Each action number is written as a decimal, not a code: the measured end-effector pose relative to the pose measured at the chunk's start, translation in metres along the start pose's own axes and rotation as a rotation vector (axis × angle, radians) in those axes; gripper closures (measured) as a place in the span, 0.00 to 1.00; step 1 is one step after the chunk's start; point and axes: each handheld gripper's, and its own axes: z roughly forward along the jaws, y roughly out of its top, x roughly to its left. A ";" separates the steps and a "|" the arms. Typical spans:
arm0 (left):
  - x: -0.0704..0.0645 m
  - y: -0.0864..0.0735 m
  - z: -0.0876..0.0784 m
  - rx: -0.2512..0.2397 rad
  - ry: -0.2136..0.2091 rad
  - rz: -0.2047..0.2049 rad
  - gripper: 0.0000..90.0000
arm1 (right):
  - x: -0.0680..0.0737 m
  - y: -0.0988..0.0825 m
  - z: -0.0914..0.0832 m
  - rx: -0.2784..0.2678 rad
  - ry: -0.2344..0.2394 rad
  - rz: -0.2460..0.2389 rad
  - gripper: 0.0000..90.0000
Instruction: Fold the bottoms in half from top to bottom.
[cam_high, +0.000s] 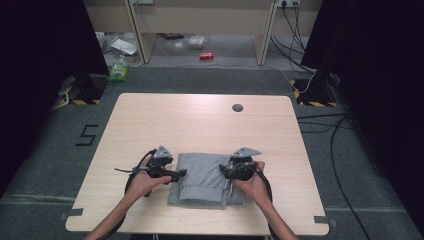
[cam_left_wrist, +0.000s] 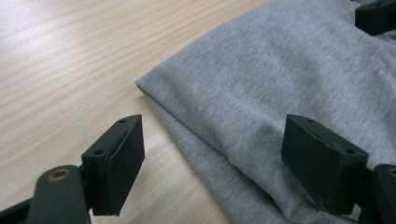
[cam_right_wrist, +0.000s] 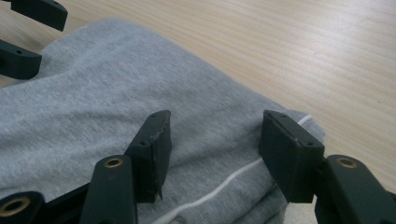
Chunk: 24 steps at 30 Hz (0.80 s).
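Note:
A folded grey garment (cam_high: 205, 179) lies on the light wooden table (cam_high: 200, 120), near its front edge. My left gripper (cam_high: 177, 173) sits at the garment's left edge and stands open, its jaws spread over the folded corner of the garment (cam_left_wrist: 261, 88). At the right edge my right gripper (cam_high: 229, 172) is open too, with grey cloth (cam_right_wrist: 93, 107) and a white drawstring (cam_right_wrist: 224, 184) between and below its jaws. Neither gripper holds the cloth. The left gripper's jaws appear at the top left of the right gripper view.
A small dark round disc (cam_high: 237, 107) lies near the table's far edge. Beyond the table stand wooden furniture, a green bottle (cam_high: 118, 70) and a red can (cam_high: 206, 55) on the floor. Cables (cam_high: 330, 130) run over the floor at the right.

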 end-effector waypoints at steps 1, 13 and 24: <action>0.000 -0.001 0.001 0.004 -0.003 0.003 0.23 | 0.000 0.000 0.000 0.000 0.000 0.000 0.50; -0.004 -0.012 0.011 -0.007 0.026 0.040 0.21 | 0.002 -0.006 0.002 0.002 -0.016 -0.075 0.50; -0.004 -0.015 0.012 -0.031 0.030 0.048 0.20 | 0.003 -0.006 0.008 0.015 -0.015 -0.113 0.51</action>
